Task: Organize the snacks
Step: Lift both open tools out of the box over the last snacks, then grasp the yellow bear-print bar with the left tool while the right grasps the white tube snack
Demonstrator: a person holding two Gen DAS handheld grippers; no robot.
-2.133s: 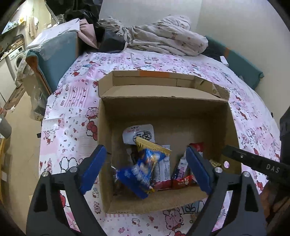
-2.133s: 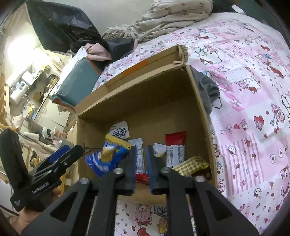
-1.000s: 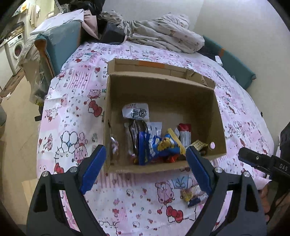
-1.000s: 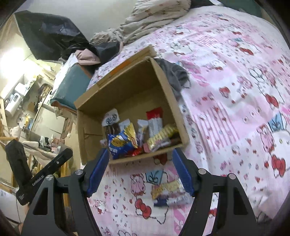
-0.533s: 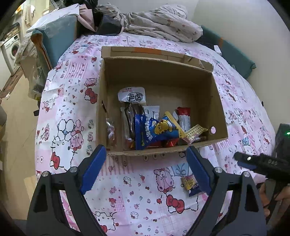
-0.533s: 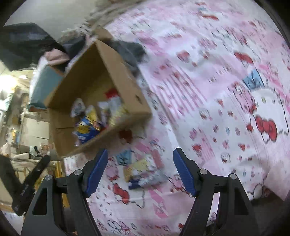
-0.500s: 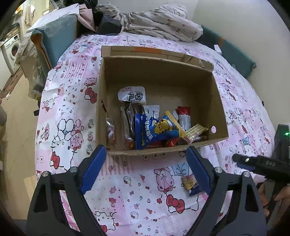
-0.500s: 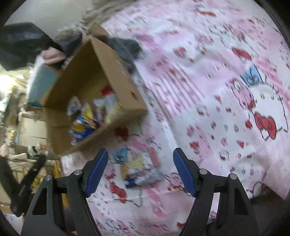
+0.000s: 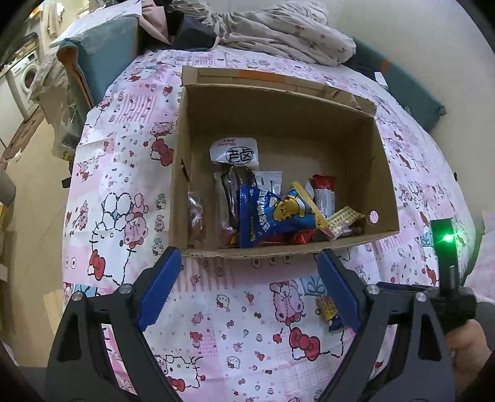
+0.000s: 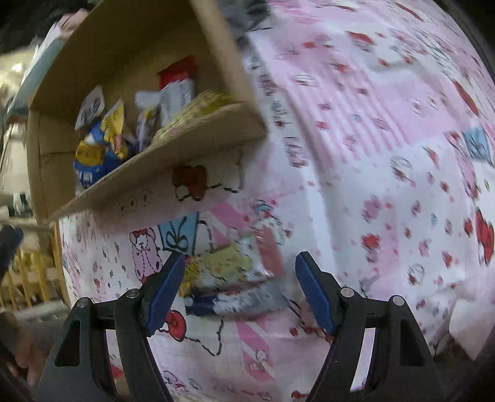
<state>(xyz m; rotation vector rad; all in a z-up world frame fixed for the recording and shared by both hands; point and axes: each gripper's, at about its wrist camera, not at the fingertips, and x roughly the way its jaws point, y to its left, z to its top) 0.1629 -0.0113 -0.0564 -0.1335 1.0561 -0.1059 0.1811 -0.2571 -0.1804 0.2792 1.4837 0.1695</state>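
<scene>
2 grippers, right gripper (image 10: 238, 290) jaws wide over snack packets (image 10: 229, 278), left gripper (image 9: 247, 287) jaws wide before box (image 9: 278, 247)

Right gripper (image 10: 238, 290) nearer loose packets (image 10: 229, 278)

An open brown cardboard box (image 9: 383, 173) sits on the pink cartoon-print bedsheet (image 9: 123, 191). Inside it, a blue crinkled snack bag (image 9: 272, 213) lies on other packets near the front wall, with a white round-topped packet (image 9: 234, 153) behind it. Two small yellow and dark snack packets (image 10: 229, 278) lie on the sheet in front of the box. A rumpled pale patterned blanket (image 9: 278, 27) lies behind the box.
</scene>
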